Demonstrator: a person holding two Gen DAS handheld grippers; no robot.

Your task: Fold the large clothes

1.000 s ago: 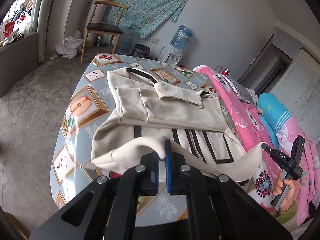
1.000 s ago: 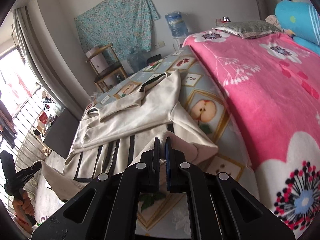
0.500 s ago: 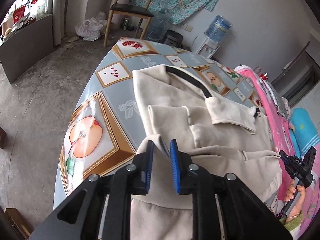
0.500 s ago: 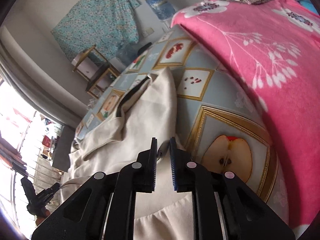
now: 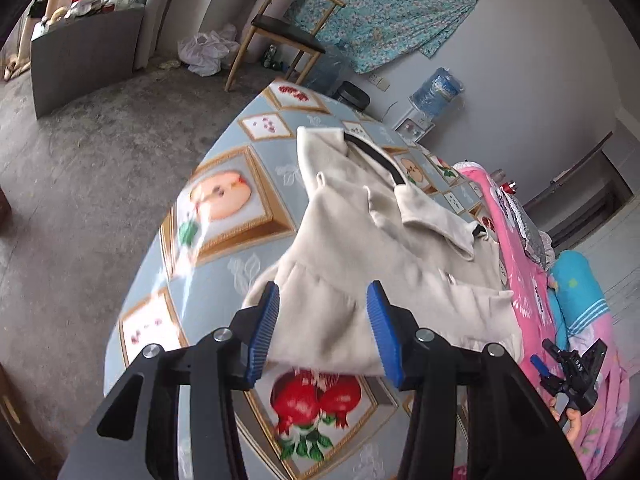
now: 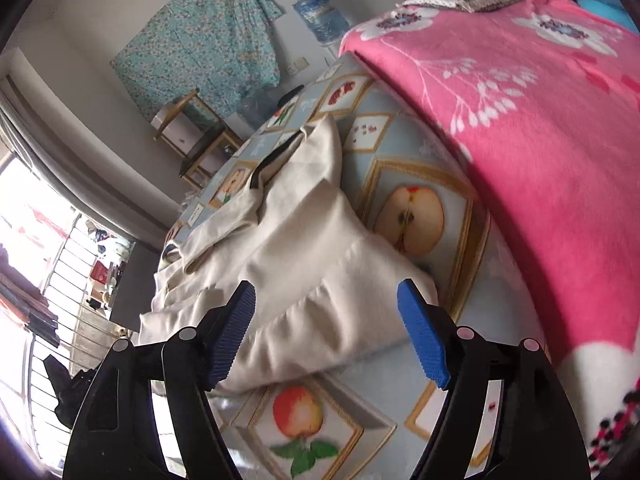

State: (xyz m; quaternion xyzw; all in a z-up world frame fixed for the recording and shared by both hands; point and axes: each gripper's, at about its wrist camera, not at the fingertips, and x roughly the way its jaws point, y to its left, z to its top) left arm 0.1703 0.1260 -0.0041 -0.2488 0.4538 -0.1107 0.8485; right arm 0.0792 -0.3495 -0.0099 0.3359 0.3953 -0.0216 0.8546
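Note:
A cream garment (image 5: 384, 248) with black trim lies folded over on a table covered by a fruit-print cloth (image 5: 224, 204). It also shows in the right wrist view (image 6: 304, 240). My left gripper (image 5: 326, 330) is open, just above the garment's near folded edge, holding nothing. My right gripper (image 6: 330, 332) is open wide over the garment's near right corner, holding nothing. The right gripper also shows in the left wrist view (image 5: 570, 368), at the table's right side. The left gripper appears as a dark shape in the right wrist view (image 6: 66, 392).
A bed with a pink floral blanket (image 6: 520, 120) runs along the table's right side. A wooden chair (image 5: 288, 36), a water dispenser (image 5: 434, 92) and a white plastic bag (image 5: 206, 48) stand beyond the table's far end. A concrete floor (image 5: 80, 168) lies to the left.
Both grippers carried the garment's lower part forward over its upper part, then opened and let it go. The black-striped section is now covered by the fold.

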